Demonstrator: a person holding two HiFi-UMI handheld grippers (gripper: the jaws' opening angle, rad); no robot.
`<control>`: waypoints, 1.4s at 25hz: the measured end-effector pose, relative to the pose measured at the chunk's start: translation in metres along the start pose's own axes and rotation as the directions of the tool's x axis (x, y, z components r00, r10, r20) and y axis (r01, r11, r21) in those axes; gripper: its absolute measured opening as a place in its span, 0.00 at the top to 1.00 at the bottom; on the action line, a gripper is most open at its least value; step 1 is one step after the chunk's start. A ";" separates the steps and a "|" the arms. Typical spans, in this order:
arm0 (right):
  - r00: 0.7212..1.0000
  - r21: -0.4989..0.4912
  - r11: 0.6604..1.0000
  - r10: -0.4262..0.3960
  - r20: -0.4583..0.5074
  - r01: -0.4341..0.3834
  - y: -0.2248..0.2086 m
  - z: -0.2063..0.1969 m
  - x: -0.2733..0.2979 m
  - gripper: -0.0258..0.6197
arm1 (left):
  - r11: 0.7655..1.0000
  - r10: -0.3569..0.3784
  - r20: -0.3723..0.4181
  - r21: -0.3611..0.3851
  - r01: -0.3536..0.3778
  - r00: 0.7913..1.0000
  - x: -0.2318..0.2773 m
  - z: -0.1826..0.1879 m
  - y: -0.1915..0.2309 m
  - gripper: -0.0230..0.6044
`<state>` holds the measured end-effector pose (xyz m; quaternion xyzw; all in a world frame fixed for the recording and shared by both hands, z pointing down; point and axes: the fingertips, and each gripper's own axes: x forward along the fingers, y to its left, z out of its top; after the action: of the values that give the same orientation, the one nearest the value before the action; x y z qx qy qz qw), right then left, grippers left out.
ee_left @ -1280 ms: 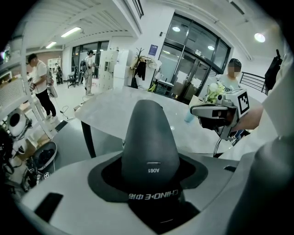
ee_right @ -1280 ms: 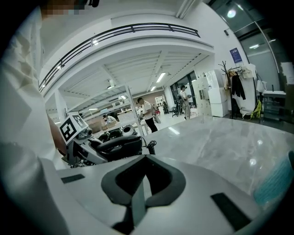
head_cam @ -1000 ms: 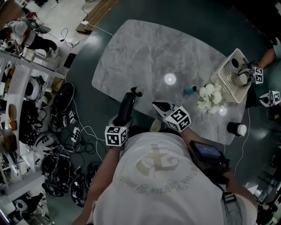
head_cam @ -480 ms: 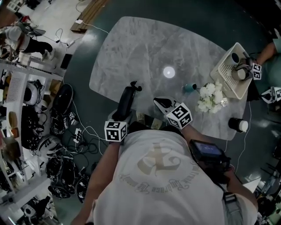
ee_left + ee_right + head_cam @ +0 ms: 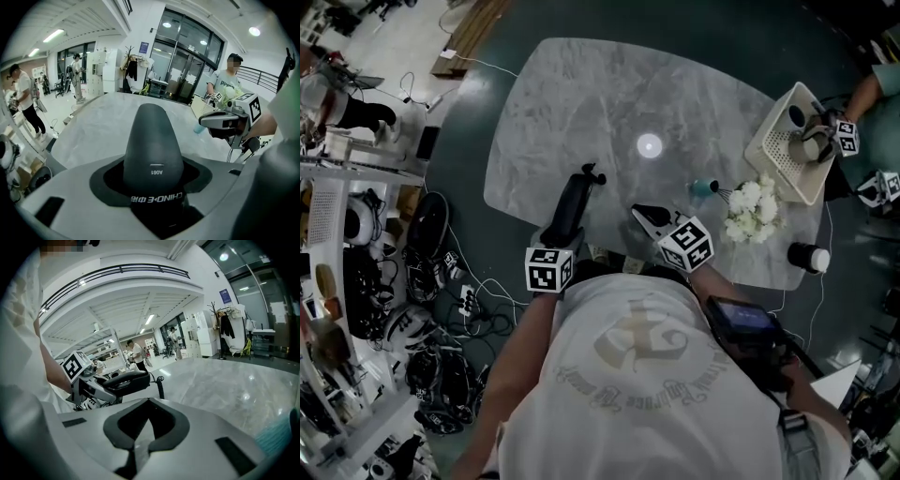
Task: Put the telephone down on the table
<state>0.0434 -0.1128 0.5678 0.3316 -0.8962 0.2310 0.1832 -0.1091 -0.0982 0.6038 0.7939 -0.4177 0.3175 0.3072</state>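
Observation:
A black telephone handset [image 5: 575,202] is held lengthwise over the near edge of the grey marble table [image 5: 581,103], a short piece of curly cord at its far end. My left gripper [image 5: 565,225] is shut on it. In the left gripper view the handset [image 5: 152,145] fills the gap between the jaws and points out over the tabletop. My right gripper [image 5: 643,217] hovers just to the right of it, shut and empty, its jaw tips touching. The right gripper view shows the handset [image 5: 125,380] from the side, above the table.
At the table's right end stand a white basket [image 5: 787,159], white flowers [image 5: 748,208], a small teal cup [image 5: 705,187] and a dark cup [image 5: 811,256]. Another person's grippers work at the basket. Cables and helmets litter the floor [image 5: 431,281] to the left.
The head camera has shifted a little. Both grippers hold their places at the table's near edge, and the handset stays gripped.

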 end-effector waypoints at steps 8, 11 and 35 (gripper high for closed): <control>0.999 0.038 0.998 -0.048 -0.005 0.048 -0.022 0.003 0.005 0.94 | 0.999 -0.014 0.000 0.030 0.014 1.000 0.030 0.030 0.006 0.53; 0.998 0.050 0.997 -0.060 0.001 0.060 -0.027 0.006 0.009 0.94 | 0.999 -0.015 0.005 0.041 0.015 1.000 0.040 0.041 0.010 0.53; 0.992 0.132 0.984 -0.122 -0.016 0.123 -0.065 0.009 0.016 0.94 | 0.997 0.007 0.032 0.071 -0.009 0.999 0.122 0.118 0.009 0.53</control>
<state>0.0746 -0.1700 0.5876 0.3966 -0.8560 0.2798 0.1783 -0.0330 -0.2482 0.6269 0.8076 -0.4143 0.3205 0.2709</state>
